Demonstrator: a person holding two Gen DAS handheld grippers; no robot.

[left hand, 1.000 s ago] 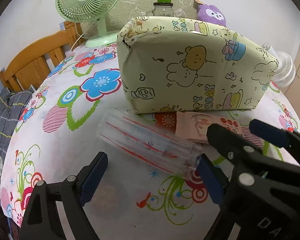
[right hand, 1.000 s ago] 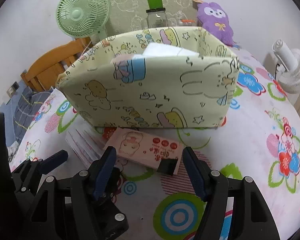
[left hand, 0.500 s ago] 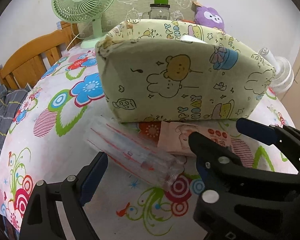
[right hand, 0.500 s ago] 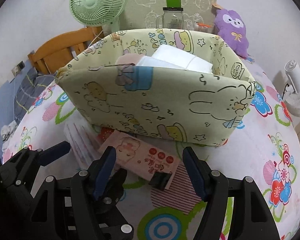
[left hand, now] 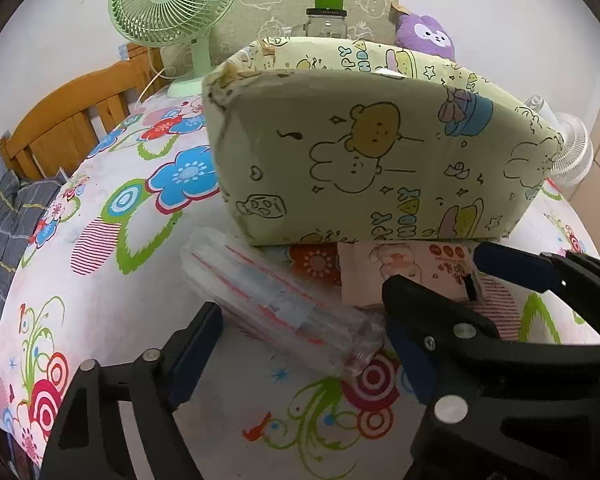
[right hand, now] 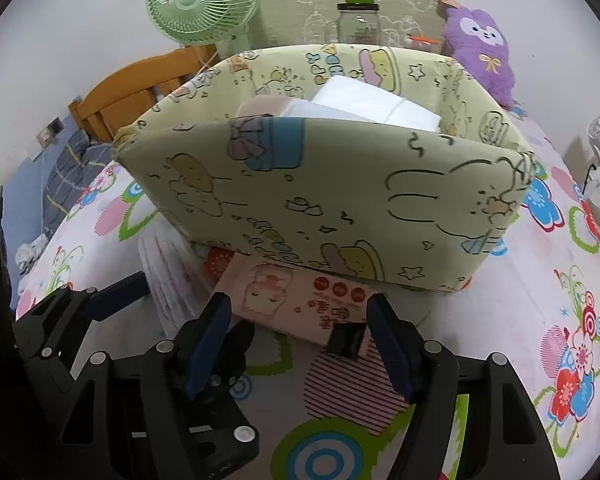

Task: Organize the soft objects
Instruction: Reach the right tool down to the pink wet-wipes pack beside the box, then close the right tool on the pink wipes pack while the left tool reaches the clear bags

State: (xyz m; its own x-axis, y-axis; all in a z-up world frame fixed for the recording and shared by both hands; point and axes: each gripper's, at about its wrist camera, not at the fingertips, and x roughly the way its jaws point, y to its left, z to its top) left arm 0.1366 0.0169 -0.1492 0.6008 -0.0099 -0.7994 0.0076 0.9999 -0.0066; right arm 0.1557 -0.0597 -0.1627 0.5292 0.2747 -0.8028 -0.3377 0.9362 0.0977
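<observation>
A worktop [left hand: 112,320] under a bright flower-print cloth fills both views. At centre frame stands a pale green fabric bin [left hand: 380,168] printed with cartoon bears and rabbits; it is open at the top, and white and pink soft packs [right hand: 364,104] already lie inside, so it looks like the place where soft things are gathered. Two packs still lie on the cloth against the bin's lower edge, probably waiting their turn. A clear plastic pack with red stripes [left hand: 284,300] slants across lower centre of the left wrist view. The left gripper [left hand: 300,344] straddles its near end with jaws closing, the pack between them but the pads not yet pressing (a grasp seems about to begin). Right of it, a pink tissue pack [right hand: 300,300] with a cartoon face lies partly tucked under the bin. The right gripper [right hand: 300,344] hovers over its near edge, jaws released and holding nothing. At upper frame stand a green fan [right hand: 200,0], a glass jar [right hand: 358,20] and a purple plush toy [right hand: 480,44].
</observation>
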